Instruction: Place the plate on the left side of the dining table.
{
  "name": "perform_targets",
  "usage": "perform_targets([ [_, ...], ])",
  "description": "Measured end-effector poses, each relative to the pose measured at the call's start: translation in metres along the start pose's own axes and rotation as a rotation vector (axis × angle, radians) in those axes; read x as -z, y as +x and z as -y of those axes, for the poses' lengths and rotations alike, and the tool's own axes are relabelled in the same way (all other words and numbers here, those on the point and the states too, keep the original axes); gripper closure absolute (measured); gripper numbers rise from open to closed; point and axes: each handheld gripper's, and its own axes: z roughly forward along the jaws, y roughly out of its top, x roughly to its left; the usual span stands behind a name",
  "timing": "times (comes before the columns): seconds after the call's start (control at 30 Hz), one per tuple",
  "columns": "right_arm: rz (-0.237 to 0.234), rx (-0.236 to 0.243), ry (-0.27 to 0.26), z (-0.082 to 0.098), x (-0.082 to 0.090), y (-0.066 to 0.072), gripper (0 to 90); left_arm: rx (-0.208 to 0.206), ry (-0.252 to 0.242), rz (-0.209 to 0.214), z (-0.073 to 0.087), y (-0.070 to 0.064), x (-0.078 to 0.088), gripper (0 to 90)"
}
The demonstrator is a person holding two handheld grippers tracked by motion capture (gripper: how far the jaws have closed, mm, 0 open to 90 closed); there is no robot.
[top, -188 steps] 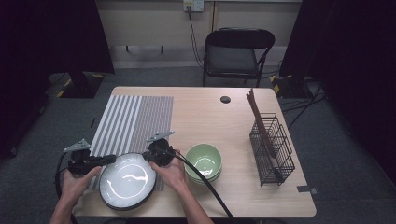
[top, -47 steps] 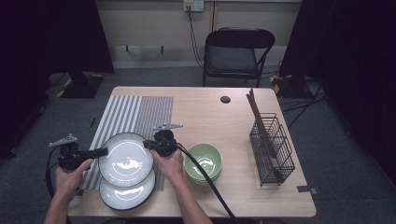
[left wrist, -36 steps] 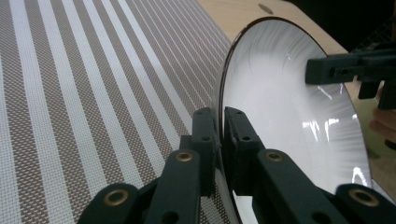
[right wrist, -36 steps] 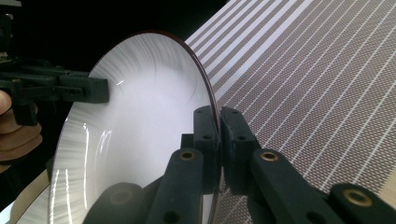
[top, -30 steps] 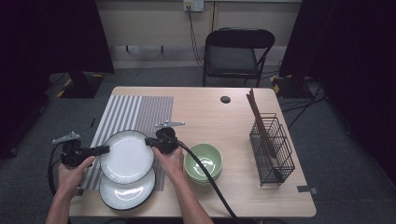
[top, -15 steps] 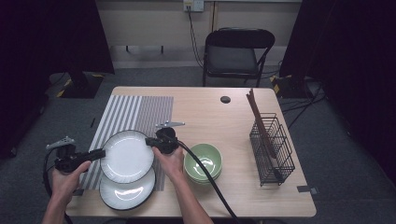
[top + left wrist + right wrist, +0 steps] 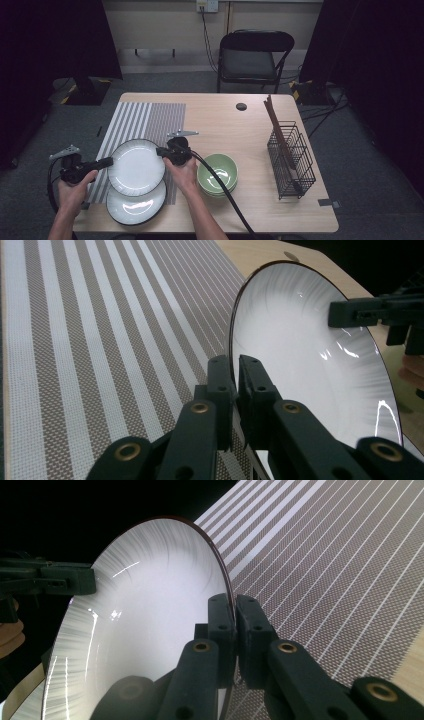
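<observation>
At the near left of the counter (image 7: 250, 210), the left hand-held gripper (image 7: 106, 163) pinched the left rim of the upper white plate (image 7: 136, 166); its jaws had just been closing, with the rim between them. In the left gripper view the two black jaws stood pressed on the plate's dark-edged rim, the plate tilted beside the striped placemat (image 7: 90, 340). The upper white plate was held above the near end of the striped placemat, partly over a second white plate (image 7: 132, 210) that lay flat at the near edge of the counter. The right hand-held gripper (image 7: 161, 151) pinched the plate's right rim, its jaws clamped on the thin edge in the right gripper view, with the other hand-held gripper showing across the plate. A black cable (image 7: 225, 195) trailed from the right hand-held gripper toward the near edge. Just right of that hand sat a stack of green bowls (image 7: 217, 172). Farther right stood a black wire rack (image 7: 291, 159) holding a long brown stick, well apart from the bowls. A small dark disc (image 7: 241, 106) lay near the far edge. Beyond the counter stood a folding chair (image 7: 252, 55).
</observation>
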Motion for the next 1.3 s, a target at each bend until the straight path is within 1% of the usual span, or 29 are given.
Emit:
perform_targets([
  [0.07,0.004,-0.005,-0.003,0.000,0.001,0.000,86.3,-0.019,-0.016,-0.020,-0.001,-0.002,0.000,86.0],
  [0.1,0.007,-0.008,-0.006,0.000,0.001,0.001,86.3,-0.016,-0.012,-0.025,-0.003,-0.002,-0.001,86.2],
  [0.17,0.012,-0.011,-0.008,0.000,0.001,0.001,86.3,-0.018,-0.014,-0.025,-0.003,-0.001,-0.001,86.4],
  [0.37,0.024,0.007,-0.025,-0.003,0.002,0.002,86.3,-0.029,-0.029,-0.028,-0.007,-0.001,-0.003,86.7],
  [0.4,0.025,0.010,-0.025,-0.004,0.002,0.002,86.3,-0.023,-0.031,-0.024,-0.008,-0.001,-0.003,86.7],
  [0.5,0.031,0.018,-0.025,-0.007,0.003,0.004,86.3,-0.023,-0.031,-0.029,-0.008,0.000,-0.003,86.9],
  [0.53,0.031,0.022,-0.027,-0.008,0.003,0.004,86.2,-0.032,-0.030,-0.035,-0.010,-0.001,-0.003,87.0],
  [0.63,0.031,0.026,-0.031,-0.009,0.003,0.004,86.2,-0.039,-0.027,-0.031,-0.012,0.000,-0.003,87.0],
  [0.77,0.030,0.021,-0.038,-0.013,0.004,0.004,86.2,-0.038,-0.033,-0.025,-0.016,-0.001,-0.003,87.0],
  [0.8,0.031,0.023,-0.037,-0.014,0.005,0.004,86.2,-0.051,-0.028,-0.031,-0.018,0.000,-0.003,87.0],
  [0.9,0.032,0.024,-0.041,-0.017,0.005,0.004,86.2,-0.049,-0.035,-0.029,-0.022,0.000,-0.003,87.1],
  [1.0,0.032,0.028,-0.045,-0.021,0.005,0.005,86.2,-0.055,-0.036,-0.030,-0.026,0.001,-0.001,87.1],
  [1.03,0.031,0.028,-0.048,-0.022,0.005,0.006,86.2,-0.049,-0.038,-0.026,-0.027,0.000,-0.001,87.1],
  [1.1,0.033,0.031,-0.050,-0.025,0.006,0.006,86.2,-0.055,-0.036,-0.023,-0.030,0.001,0.000,87.1],
  [1.13,0.033,0.034,-0.051,-0.026,0.006,0.007,86.2,-0.060,-0.035,-0.026,-0.031,0.001,0.000,87.1],
  [1.23,0.035,0.038,-0.053,-0.028,0.006,0.007,86.2,-0.057,-0.037,-0.033,-0.033,0.000,0.000,87.2],
  [1.3,0.035,0.042,-0.055,-0.034,0.006,0.008,86.2,-0.057,-0.045,-0.036,-0.039,0.001,0.001,87.3],
])
